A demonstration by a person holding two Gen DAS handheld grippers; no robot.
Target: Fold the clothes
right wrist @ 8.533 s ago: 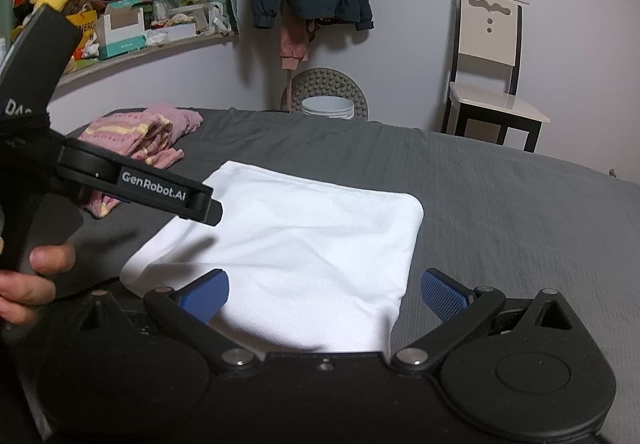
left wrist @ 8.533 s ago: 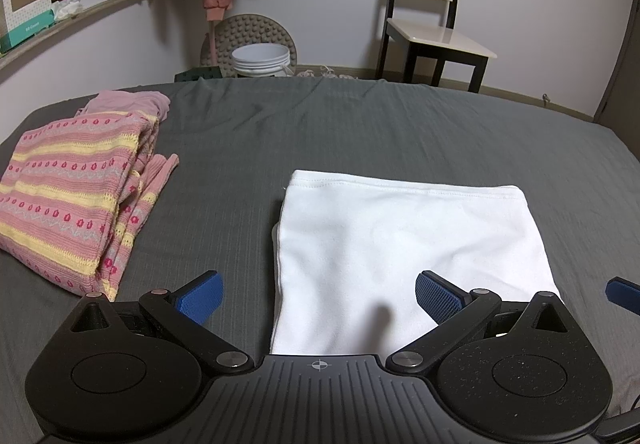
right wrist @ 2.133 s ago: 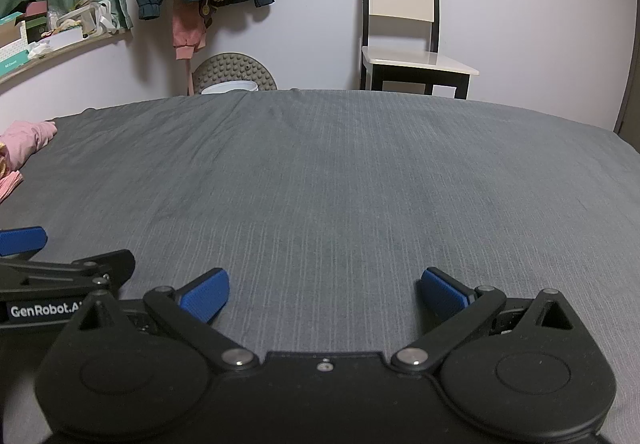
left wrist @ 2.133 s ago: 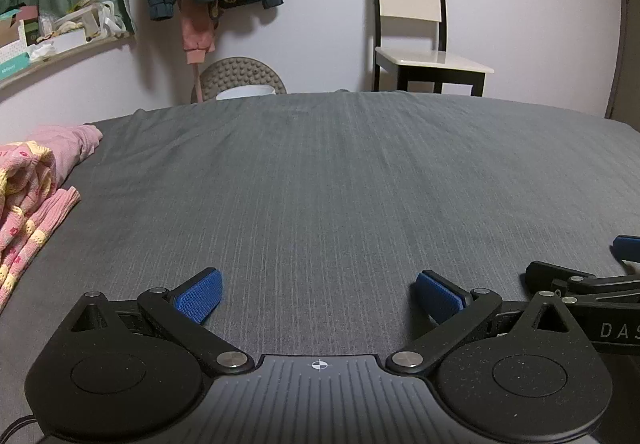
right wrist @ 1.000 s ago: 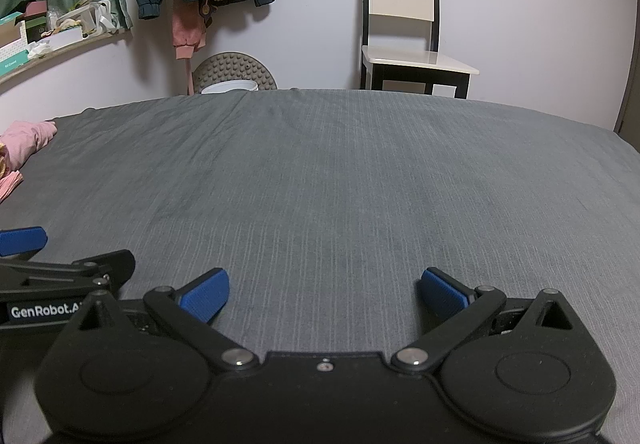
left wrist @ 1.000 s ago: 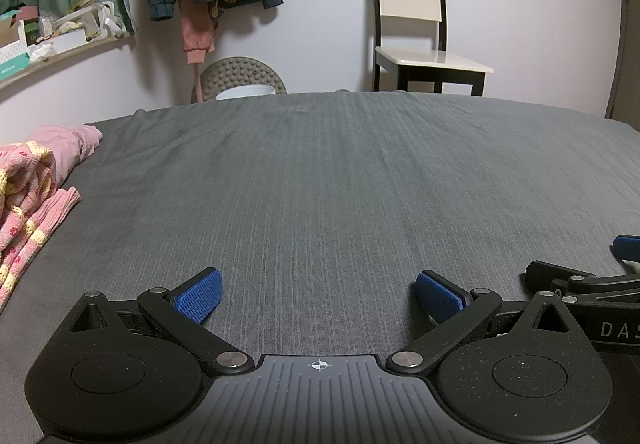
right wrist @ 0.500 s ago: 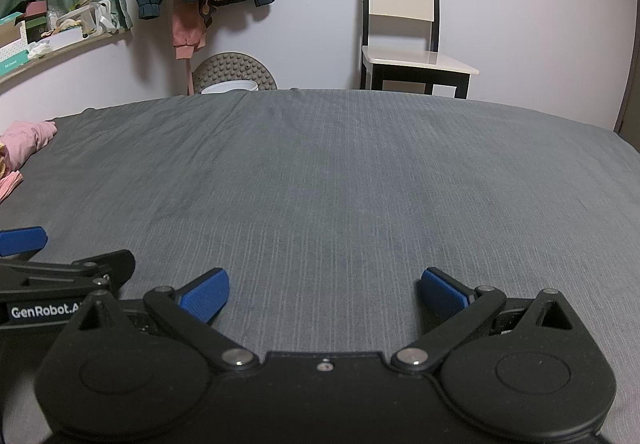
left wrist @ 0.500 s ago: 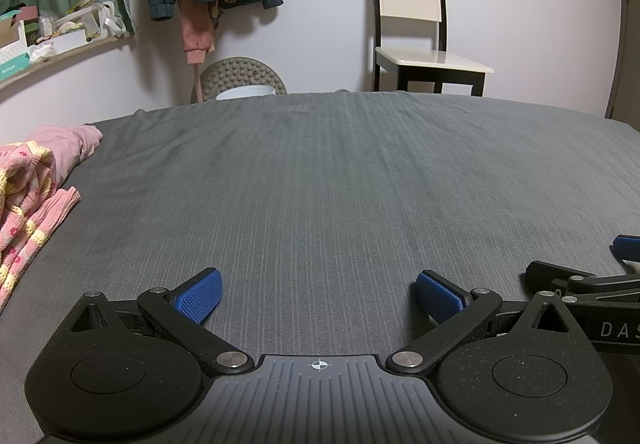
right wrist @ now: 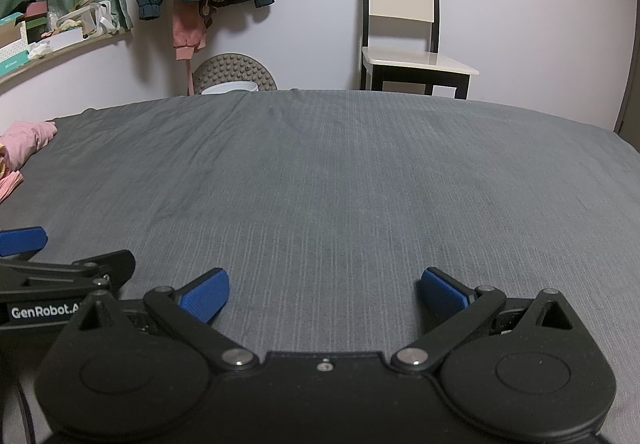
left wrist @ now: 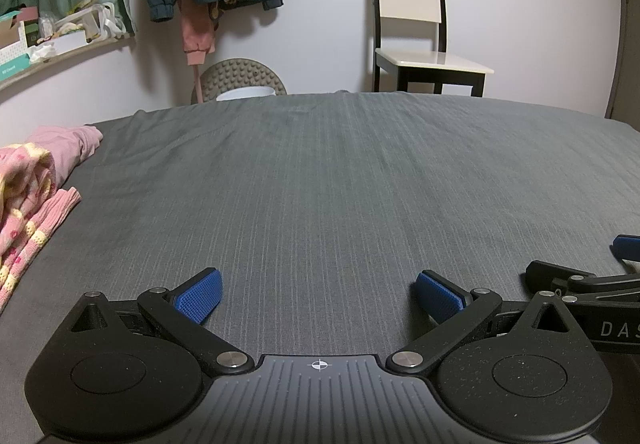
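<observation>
Left tongs (left wrist: 318, 298): held low over the bed, jaws spread apart, nothing gripped between the blue pads (left wrist: 199, 296).
Right tongs (right wrist: 324, 294): likewise spread wide and empty, set just beside the left tongs at the near edge of the bed.
Bed (left wrist: 340, 179): a grey ribbed cover is seen, bare across the whole middle; no garment is laid out in front of either pair of tongs.
Clothes (left wrist: 30, 195): a pink and yellow striped knit pile is seen at the far left edge of the bed, well apart from both tongs; only its pink end (right wrist: 24, 141) is caught in the right view. Whether it is fully folded cannot be told, since most of it is cut off by the frame.
Stage: judged to be a pause between garments, with nothing in hand.
Risk, reach: the pile sits far to the left, so a sideways stretch is needed; several layers could be pinched at once and the whole pile dragged and mussed.
Risk, cover: with the tongs this low, the bed cover could be nipped along with any garment and bunched up.
Risk, collision: the two tongs are held close together, so they could be knocked against each other if both are swung left.
Risk, sight: the pile lies at the distorted rim of both views, so an edge could be misjudged.
</observation>
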